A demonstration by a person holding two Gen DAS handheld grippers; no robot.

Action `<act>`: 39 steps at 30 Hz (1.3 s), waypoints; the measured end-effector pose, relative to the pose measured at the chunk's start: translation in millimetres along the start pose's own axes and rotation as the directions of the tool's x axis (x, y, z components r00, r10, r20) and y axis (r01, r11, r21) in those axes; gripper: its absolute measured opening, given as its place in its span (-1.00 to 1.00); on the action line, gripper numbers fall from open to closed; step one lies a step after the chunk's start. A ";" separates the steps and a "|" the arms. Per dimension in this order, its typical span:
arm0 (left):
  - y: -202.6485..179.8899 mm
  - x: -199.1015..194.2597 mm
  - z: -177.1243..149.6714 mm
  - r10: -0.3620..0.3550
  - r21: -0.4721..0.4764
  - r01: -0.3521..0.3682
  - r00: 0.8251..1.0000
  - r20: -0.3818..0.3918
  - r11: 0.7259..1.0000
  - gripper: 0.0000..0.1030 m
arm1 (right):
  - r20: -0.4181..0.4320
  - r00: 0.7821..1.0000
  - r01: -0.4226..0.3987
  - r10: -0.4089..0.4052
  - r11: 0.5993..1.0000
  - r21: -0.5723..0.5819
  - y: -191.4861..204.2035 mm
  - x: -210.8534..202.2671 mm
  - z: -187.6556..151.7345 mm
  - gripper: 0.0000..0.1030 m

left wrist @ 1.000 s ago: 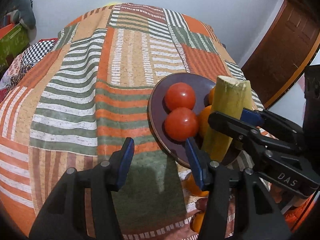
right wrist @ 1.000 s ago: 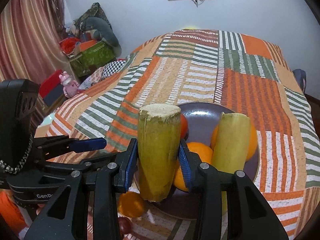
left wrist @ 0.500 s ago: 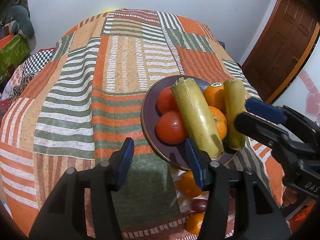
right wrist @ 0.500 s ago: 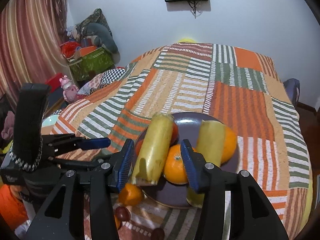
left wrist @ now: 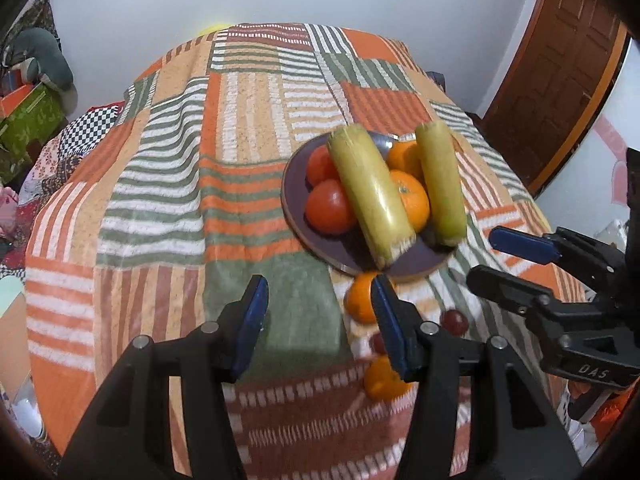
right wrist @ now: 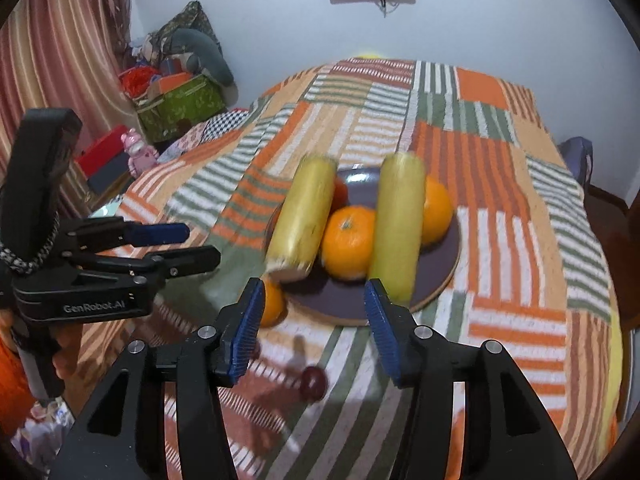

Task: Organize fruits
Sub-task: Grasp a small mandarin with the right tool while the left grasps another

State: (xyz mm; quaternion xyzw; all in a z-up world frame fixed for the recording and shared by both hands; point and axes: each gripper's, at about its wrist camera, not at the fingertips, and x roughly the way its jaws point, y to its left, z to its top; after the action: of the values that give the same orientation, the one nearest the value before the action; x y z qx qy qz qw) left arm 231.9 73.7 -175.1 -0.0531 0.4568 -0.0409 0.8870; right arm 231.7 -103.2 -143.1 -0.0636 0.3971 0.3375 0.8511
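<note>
Blur softens the right wrist view, where a stalk hides the tomatoes (left wrist: 330, 206) the left wrist view shows; both the left gripper (left wrist: 320, 312) and right gripper (right wrist: 314, 314) gape empty near the bed's front edge, the plate (left wrist: 294, 216) there bearing 2 yellow-green stalks (left wrist: 370, 196) across 2 oranges (left wrist: 410, 198), with loose oranges (left wrist: 358, 300) and grapes (right wrist: 312, 384) beside its near rim.

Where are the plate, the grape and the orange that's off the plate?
plate (left wrist: 294, 216): left wrist view, bare left rim.
grape (right wrist: 312, 383): right wrist view, middle of its dark red skin.
orange off the plate (left wrist: 359, 300): left wrist view, its left half.
</note>
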 end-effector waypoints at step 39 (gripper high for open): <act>-21.8 4.0 -48.5 -0.019 0.028 0.021 0.997 -0.072 0.999 0.04 | -0.041 0.998 -0.037 0.037 0.999 0.004 15.8 1.7 -13.7 -0.35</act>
State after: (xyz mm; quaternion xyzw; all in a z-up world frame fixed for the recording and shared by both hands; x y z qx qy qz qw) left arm 194.2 48.9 -203.4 -0.0432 0.4871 -0.0581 0.8703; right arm 213.9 -95.4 -151.0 -0.0620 0.4162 0.3514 0.8363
